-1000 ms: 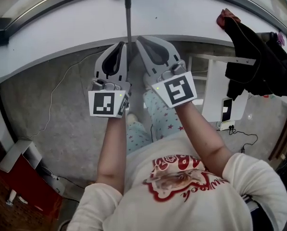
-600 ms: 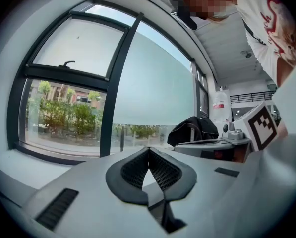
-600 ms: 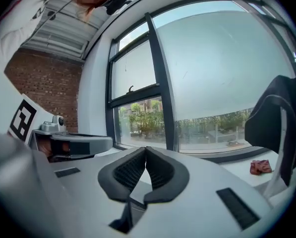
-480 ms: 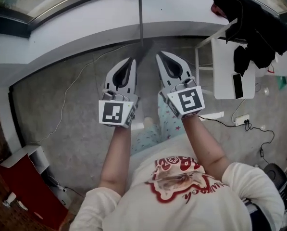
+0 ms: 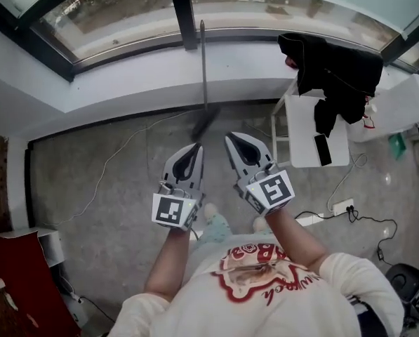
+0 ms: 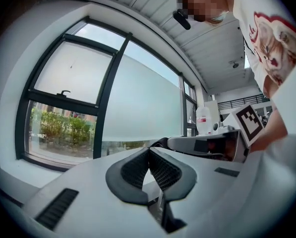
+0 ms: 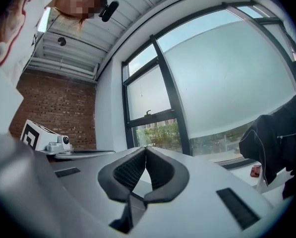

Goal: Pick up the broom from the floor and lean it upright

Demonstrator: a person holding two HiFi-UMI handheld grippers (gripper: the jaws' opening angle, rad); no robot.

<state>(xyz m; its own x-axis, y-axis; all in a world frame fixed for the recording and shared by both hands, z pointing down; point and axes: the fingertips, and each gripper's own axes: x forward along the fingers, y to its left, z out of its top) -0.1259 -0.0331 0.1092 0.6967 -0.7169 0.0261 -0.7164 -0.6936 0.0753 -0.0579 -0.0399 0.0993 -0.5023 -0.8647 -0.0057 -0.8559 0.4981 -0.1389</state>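
Broom (image 5: pixel 203 76) upright against window (image 5: pixel 118 16), bristles down. Left gripper (image 5: pixel 194 148), right gripper (image 5: pixel 231 139): jaws together, empty.

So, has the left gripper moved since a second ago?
Yes. The left gripper has drawn back from the white sill, down the picture; floor lies between them.

You're holding both grippers out in front of your chest, side by side and a little apart, pointing forward and about level. The left gripper (image 5: pixel 195 147) is keeping its jaws together, tips touching. The right gripper (image 5: pixel 231 140) is doing the same. Your left forearm (image 5: pixel 168 258) is reaching straight ahead, and your right forearm (image 5: pixel 293 234) is angling inward from a bent elbow. The marker cubes (image 5: pixel 173 210) are facing up at you.
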